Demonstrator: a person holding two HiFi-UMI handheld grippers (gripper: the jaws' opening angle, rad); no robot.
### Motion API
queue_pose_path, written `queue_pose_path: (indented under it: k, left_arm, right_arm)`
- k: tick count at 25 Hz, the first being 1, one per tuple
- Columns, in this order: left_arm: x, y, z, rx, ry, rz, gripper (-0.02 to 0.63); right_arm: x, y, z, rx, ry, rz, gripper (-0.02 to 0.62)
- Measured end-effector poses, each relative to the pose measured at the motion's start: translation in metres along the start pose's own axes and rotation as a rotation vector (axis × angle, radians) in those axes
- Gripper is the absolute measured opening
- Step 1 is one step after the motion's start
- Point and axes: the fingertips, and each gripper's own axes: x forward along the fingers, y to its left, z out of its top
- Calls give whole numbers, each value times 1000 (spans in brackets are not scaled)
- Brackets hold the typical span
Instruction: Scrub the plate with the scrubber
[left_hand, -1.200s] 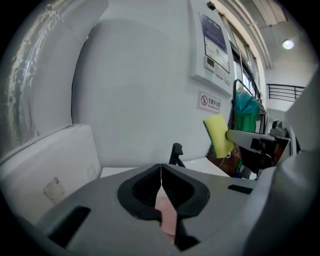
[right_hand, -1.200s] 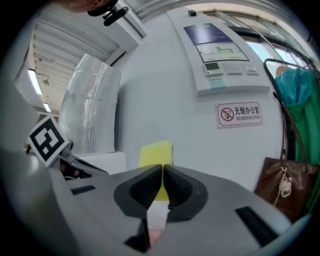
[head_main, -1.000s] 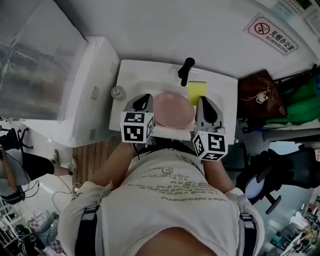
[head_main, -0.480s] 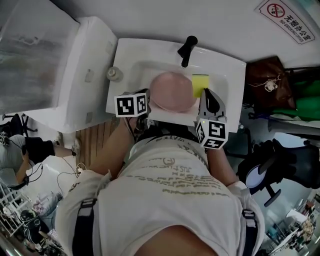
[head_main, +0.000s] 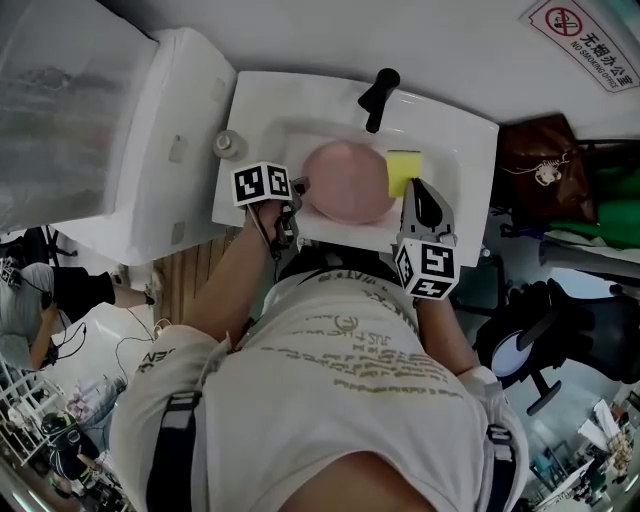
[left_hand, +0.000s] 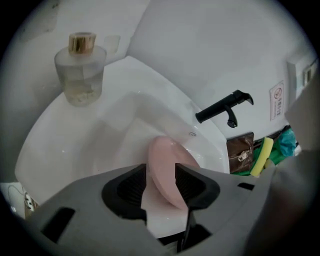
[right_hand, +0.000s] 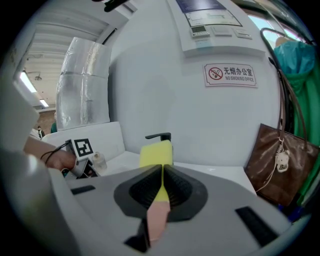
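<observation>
Plate (head_main: 345, 182), round, pink and plastic, lying in the basin of the white ceramic sink (head_main: 450, 140), just near of the black lever tap (head_main: 378, 95). Straddling the plate's left rim with the left gripper (head_main: 298, 188), jaws standing apart, just having been opening, pads not pressing on the rim between them. Standing upright just right of the plate, the yellow rectangular sponge scrubber (head_main: 403, 172). Hovering just near of the scrubber with the right gripper (head_main: 420, 195), jaws closed together, gripping nothing. Sitting on the far left sink rim, a clear glass bottle (head_main: 229, 145) with a wooden cap
</observation>
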Motion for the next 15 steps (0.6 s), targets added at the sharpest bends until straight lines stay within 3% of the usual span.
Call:
queue_pose_path:
  k: [3, 15]
  left_arm:
    - [16, 11, -8, -60, 52, 5, 186]
    - [54, 10, -22, -165, 212, -18, 184]
  right_arm:
    - [1, -4, 0, 6, 1, -9, 34]
    - [-3, -14, -2, 7, 8, -38, 34]
